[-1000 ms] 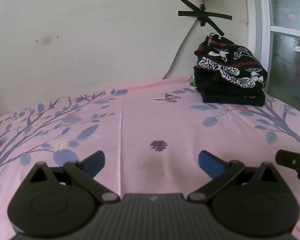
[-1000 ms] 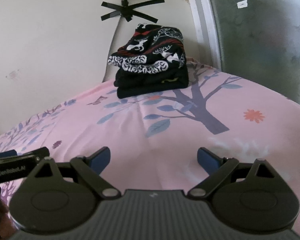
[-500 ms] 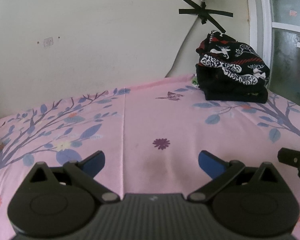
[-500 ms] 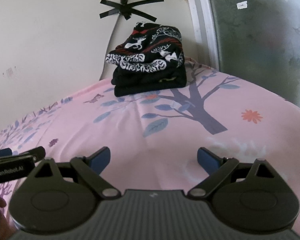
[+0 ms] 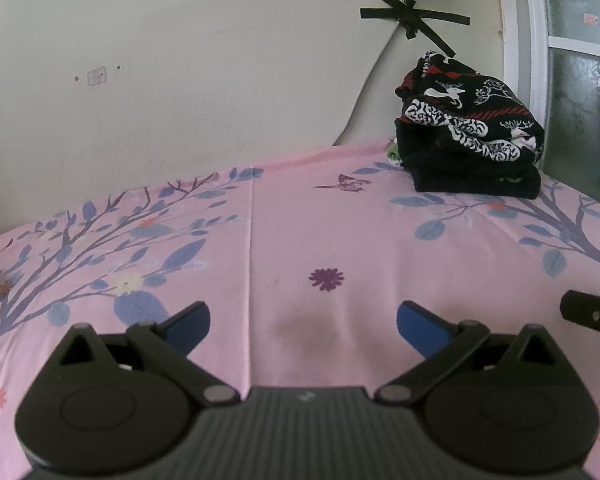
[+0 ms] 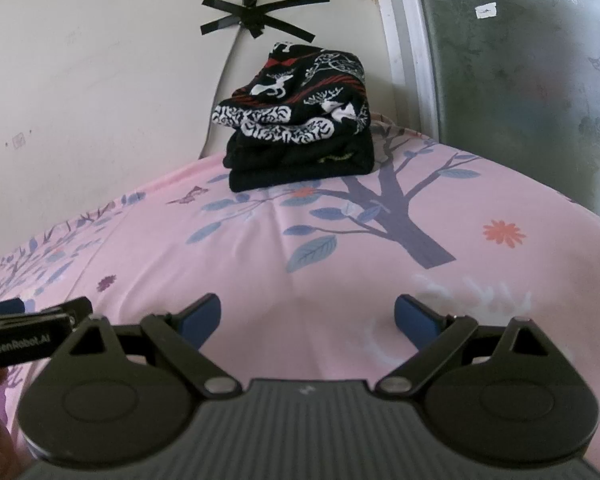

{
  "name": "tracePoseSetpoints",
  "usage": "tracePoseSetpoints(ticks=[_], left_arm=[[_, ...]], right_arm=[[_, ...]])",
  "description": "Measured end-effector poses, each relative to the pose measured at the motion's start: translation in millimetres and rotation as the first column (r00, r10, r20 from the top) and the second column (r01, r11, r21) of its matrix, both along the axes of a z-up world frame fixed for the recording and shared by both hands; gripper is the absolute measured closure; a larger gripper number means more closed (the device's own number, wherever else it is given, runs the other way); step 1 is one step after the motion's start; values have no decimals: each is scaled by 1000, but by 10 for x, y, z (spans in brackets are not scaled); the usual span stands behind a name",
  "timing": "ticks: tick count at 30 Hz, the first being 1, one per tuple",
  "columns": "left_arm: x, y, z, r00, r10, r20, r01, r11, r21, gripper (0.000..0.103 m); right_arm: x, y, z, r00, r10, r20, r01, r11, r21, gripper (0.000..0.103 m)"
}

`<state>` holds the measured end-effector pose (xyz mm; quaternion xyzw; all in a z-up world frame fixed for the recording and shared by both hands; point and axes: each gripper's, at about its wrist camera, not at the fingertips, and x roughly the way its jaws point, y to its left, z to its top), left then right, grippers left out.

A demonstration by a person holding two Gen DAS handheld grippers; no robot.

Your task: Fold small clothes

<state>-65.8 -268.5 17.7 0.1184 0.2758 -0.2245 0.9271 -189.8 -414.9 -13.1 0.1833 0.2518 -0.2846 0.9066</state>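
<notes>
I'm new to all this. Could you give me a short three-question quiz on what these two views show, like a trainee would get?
1. True or false: the left tool grips a garment.
2. What lies on top of the folded stack: A) deer-patterned cloth, B) white towel, C) blue jeans?
3. Fill in: the stack sits on the pink ____, near the wall.

Key: 1 false, both it and the right tool are open and hold nothing; 2 A; 3 sheet.

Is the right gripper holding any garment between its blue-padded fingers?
No: the right gripper is open, with only the pink tree-print bedsheet visible between its fingers.
</notes>
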Motion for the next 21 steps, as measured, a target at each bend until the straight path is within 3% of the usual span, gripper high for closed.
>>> tracePoseSetpoints(ticks=[21], left_arm=[[18, 42, 17, 999, 43, 13, -43, 999, 9, 0]], right_arm=[[22, 17, -4, 1000, 8, -11, -8, 1000, -9, 13]])
